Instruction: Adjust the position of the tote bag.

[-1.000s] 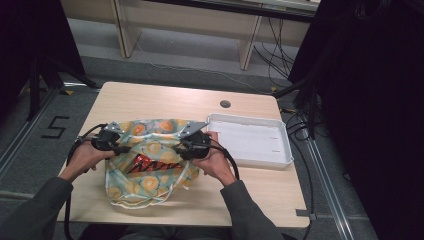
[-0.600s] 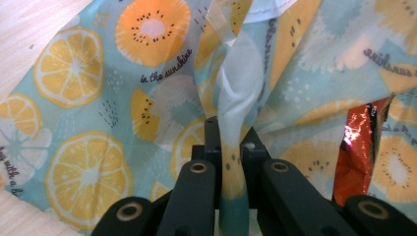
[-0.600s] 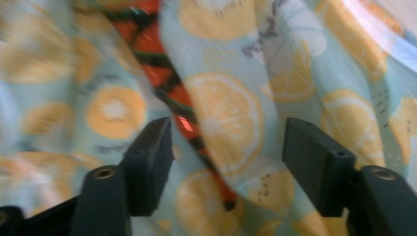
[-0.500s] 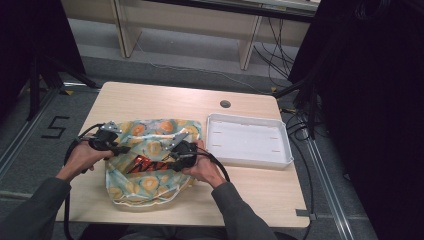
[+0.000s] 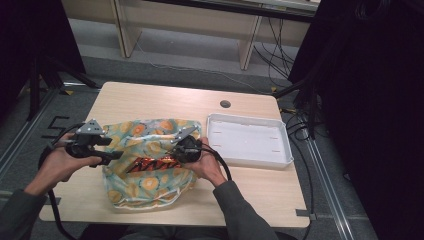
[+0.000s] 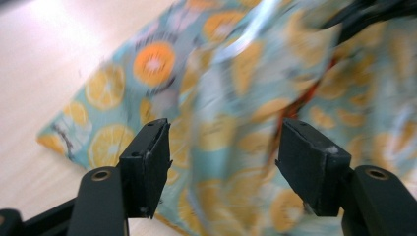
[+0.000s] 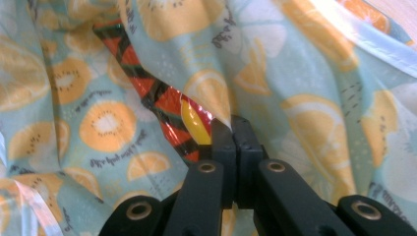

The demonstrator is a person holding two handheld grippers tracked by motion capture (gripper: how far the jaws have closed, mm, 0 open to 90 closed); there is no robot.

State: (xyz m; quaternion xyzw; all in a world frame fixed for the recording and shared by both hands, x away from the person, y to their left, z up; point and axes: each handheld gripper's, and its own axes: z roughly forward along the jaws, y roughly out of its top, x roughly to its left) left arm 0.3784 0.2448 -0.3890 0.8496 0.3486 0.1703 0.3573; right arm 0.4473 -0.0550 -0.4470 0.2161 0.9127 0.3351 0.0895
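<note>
Pinching bag [image 7: 305, 88] fabric, right hand-held gripper [image 7: 235, 129] shut

The left gripper [image 5: 107, 156] hangs with jaws just opened wide, nothing between them; the right gripper [image 5: 176, 154] has just closed its jaws tight.

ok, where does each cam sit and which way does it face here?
High view: above the person's side, facing forward and down on the table; forearms, both hand-held grippers.
Left gripper view: on the left hand-held gripper, along its open jaws at the fruit-print bag.
Right gripper view: on the right hand-held gripper, jaws pinching it.
Shared: bag, red wrapper.
</note>
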